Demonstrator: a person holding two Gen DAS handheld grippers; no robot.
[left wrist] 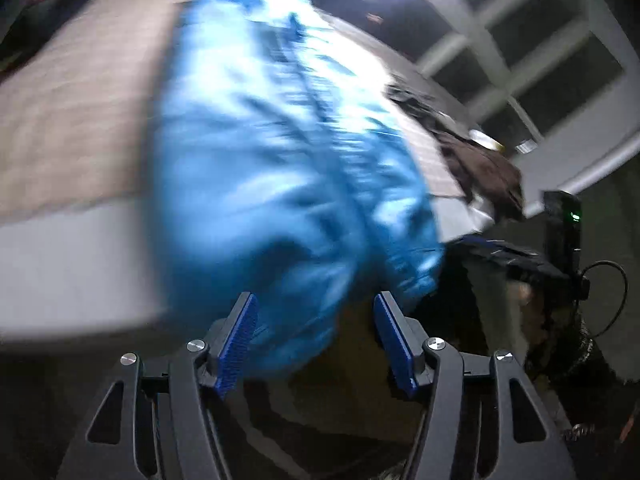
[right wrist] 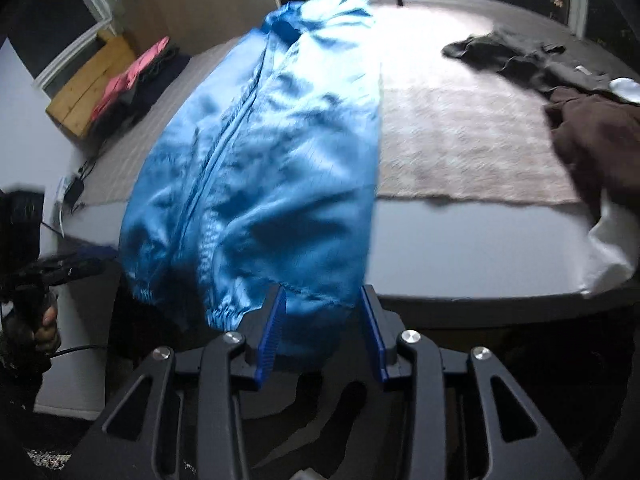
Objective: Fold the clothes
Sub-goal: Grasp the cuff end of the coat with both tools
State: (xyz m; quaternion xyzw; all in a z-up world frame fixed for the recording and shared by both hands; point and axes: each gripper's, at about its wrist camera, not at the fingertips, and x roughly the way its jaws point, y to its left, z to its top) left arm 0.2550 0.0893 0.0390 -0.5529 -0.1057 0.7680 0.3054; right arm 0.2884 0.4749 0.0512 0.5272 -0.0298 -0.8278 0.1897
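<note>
A shiny blue zip-up jacket (right wrist: pixel 256 152) lies lengthwise on the bed, its elastic hem hanging over the near edge. My right gripper (right wrist: pixel 323 332) is at that hem, with the fabric lying loosely between its blue pads (right wrist: pixel 272 336), which stand apart, open. In the blurred left wrist view the same jacket (left wrist: pixel 280 160) droops toward my left gripper (left wrist: pixel 316 338). Its hem reaches in between the widely spread pads (left wrist: pixel 394 336) and leaves a gap on the right, so this gripper is open. The left gripper (right wrist: pixel 60 270) also shows at the left edge of the right wrist view, held by a hand.
A beige blanket (right wrist: pixel 460 132) covers the bed (right wrist: pixel 460 248). A brown garment (right wrist: pixel 600 140) and a dark garment (right wrist: pixel 516 56) lie at the right. Pink and dark clothes (right wrist: pixel 136 80) sit by a wooden box (right wrist: pixel 88 84) on the left. A window frame (left wrist: pixel 532 60) is behind.
</note>
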